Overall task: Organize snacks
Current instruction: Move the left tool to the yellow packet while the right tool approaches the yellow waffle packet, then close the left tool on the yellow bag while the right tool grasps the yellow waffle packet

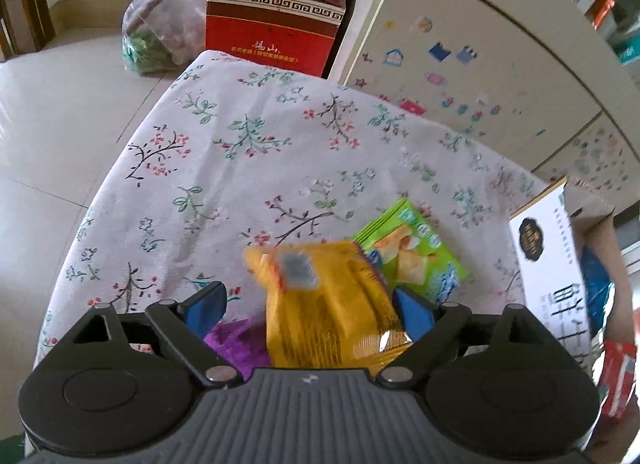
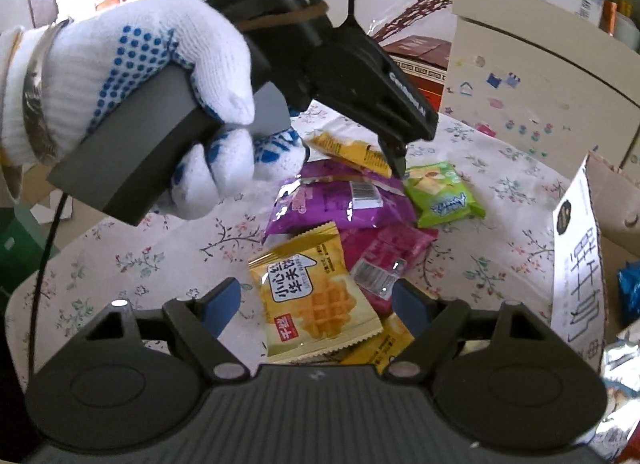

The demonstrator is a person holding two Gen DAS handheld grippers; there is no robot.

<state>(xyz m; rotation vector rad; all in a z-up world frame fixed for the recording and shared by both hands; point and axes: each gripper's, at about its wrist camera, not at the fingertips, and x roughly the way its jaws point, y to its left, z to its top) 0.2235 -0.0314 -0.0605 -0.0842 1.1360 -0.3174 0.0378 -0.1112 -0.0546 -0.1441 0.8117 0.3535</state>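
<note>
The wide-open left claw [image 1: 308, 304] straddles the crinkly yellow foil snack packet [image 1: 328, 304] lying lengthwise between its blue pads, nearer than the wide-open right claw [image 2: 316, 304].

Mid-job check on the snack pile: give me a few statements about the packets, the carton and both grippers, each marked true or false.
1. The left gripper has a yellow packet between its open jaws. True.
2. The green packet lies inside the white carton. False: it lies on the floral cloth beside it.
3. The right gripper is clamped shut. False: its jaws are open above the waffle packet.
4. A purple packet lies in the pile. True.
</note>
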